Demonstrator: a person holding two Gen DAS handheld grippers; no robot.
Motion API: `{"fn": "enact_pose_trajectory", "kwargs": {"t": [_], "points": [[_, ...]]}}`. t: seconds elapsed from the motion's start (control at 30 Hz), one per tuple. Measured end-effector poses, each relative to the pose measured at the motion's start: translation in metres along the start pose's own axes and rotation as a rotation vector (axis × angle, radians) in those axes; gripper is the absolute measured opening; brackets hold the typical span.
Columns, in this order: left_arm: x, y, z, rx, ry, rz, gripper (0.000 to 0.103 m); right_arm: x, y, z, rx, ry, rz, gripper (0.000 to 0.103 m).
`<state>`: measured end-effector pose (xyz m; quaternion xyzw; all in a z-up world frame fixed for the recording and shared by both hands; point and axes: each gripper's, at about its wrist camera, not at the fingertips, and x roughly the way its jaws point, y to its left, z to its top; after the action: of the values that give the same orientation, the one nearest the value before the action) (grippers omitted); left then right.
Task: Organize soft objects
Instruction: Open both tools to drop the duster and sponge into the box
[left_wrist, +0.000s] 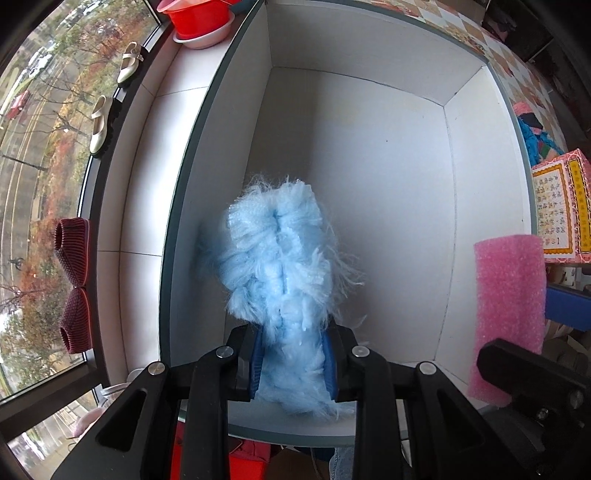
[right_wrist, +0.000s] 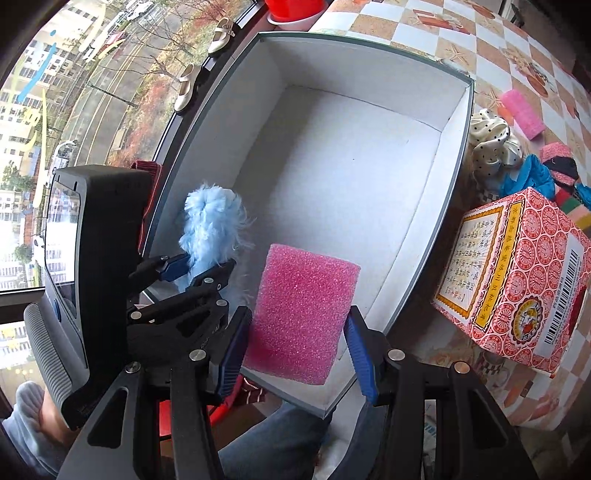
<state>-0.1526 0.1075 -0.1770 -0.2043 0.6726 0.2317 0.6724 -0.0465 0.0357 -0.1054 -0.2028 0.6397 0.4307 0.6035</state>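
My left hand-held gripper (left_wrist: 293, 363) is pinching a fluffy light-blue soft piece (left_wrist: 280, 266), both blue pads pressed into its lower end; the piece stands up ahead of the fingers, inside the white box (left_wrist: 369, 155), close to the box's left wall. My right hand-held gripper (right_wrist: 295, 350) carries a pink foam block (right_wrist: 301, 314) between its pads, the block held over the near rim of the same box; the left pad touches it, while at the right pad I cannot tell contact. Nothing else lies on the box floor ahead of either gripper. To the right of my right gripper, outside the box, stands a red-patterned carton (right_wrist: 517, 288); beyond it lie a polka-dot cream fabric piece (right_wrist: 495, 144), a blue fabric piece (right_wrist: 532, 177) and a second pink foam roll (right_wrist: 522, 110). The table (right_wrist: 461, 40) carries a checked orange-and-cream cloth. To the left of my left gripper runs a white window sill (left_wrist: 140, 184) holding cream shoes (left_wrist: 101, 123), dark red knitted slippers (left_wrist: 74, 258) and a red basin (left_wrist: 195, 18). The window shows trees and a road outside.
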Motion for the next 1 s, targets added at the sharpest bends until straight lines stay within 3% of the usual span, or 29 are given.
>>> {"fn": "enact_pose_trajectory", "kwargs": {"t": [0.1,0.2,0.27,0.3,0.37,0.4,0.63,0.7,0.8,0.9,1.0], "points": [[-0.002,0.001,-0.001,-0.007,-0.009,-0.002,0.036,-0.001,0.0,0.001,0.004,-0.009,-0.001,0.053],[-0.006,0.001,-0.001,-0.022,-0.024,-0.001,0.058,-0.003,0.001,0.002,0.004,-0.024,0.004,0.053],[-0.008,0.002,-0.001,-0.035,-0.032,-0.01,0.081,-0.007,0.0,0.0,0.01,-0.033,0.01,0.054],[-0.009,0.002,-0.002,-0.039,-0.033,-0.014,0.083,-0.009,-0.001,0.0,0.013,-0.037,0.012,0.055],[-0.011,0.002,-0.002,-0.046,-0.035,-0.024,0.085,-0.013,-0.004,-0.003,0.021,-0.045,0.025,0.082],[-0.012,0.002,-0.003,-0.05,-0.039,-0.032,0.086,-0.015,-0.005,-0.003,0.026,-0.054,0.036,0.085],[-0.011,0.008,-0.007,-0.111,-0.019,-0.077,0.088,-0.034,-0.003,-0.003,0.022,-0.101,0.048,0.085],[-0.015,0.01,-0.008,-0.126,-0.022,-0.096,0.088,-0.042,-0.005,-0.001,0.03,-0.116,0.056,0.1],[-0.026,0.016,-0.008,-0.157,-0.046,-0.157,0.103,-0.054,-0.004,0.0,0.034,-0.154,0.069,0.103],[-0.041,0.02,-0.008,-0.193,-0.076,-0.253,0.103,-0.065,-0.003,0.001,0.034,-0.185,0.086,0.103],[-0.055,0.022,-0.007,-0.202,-0.101,-0.286,0.103,-0.074,-0.003,0.004,0.033,-0.199,0.093,0.103]]}}
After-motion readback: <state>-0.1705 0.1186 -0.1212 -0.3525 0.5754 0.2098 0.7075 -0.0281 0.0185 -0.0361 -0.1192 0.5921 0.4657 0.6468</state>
